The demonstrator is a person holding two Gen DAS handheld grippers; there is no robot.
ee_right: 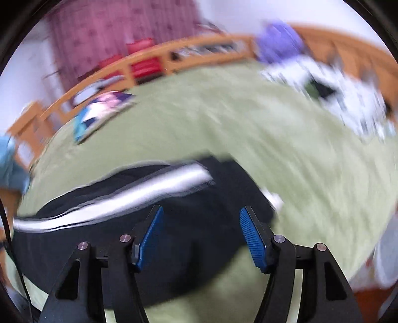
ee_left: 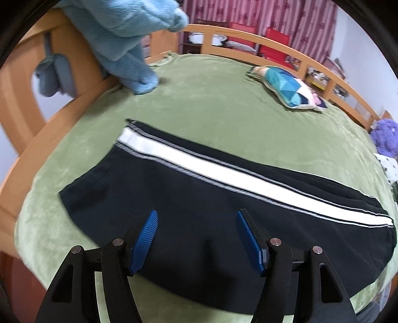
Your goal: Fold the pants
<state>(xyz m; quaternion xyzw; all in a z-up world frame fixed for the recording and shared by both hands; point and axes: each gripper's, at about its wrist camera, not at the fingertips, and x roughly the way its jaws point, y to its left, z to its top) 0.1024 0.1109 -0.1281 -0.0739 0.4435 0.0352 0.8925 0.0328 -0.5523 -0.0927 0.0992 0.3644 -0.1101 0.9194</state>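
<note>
The pants [ee_left: 199, 211] lie flat on the green blanket [ee_left: 211, 99] that covers the bed, near the blanket's front edge — black cloth, folded lengthwise into one long band, with a broad white side stripe [ee_left: 211, 169] edged in thin grey lines running along the far side. The left gripper [ee_left: 196, 213] hangs above the pants' near half; its two blue ribbed pads [ee_left: 146, 241] stand well apart with nothing pressed between them, only the black cloth seen below the gap. The right gripper [ee_right: 201, 211] hangs over the pants [ee_right: 174, 248] as well, near the end where the stripe [ee_right: 112, 196] stops; its pads [ee_right: 251, 238] are likewise spread, empty between. The right wrist view is heavily smeared, so fine detail there is lost. Beyond the pants, toward the far rail of the wooden bed frame [ee_left: 248, 39], a patterned cushion [ee_left: 286, 87] in blue, white and pink rests on the blanket, well apart from the pants. To the far left of the pants a light blue fleecy garment [ee_left: 124, 37] hangs down over the frame, its lower end touching the blanket. At the far right of the pants sits a purple fuzzy object [ee_left: 385, 136] — its kind I cannot tell — beside some white spotted fabric [ee_right: 348, 99]. A pink-red curtain [ee_left: 248, 12] hangs behind the frame.
</note>
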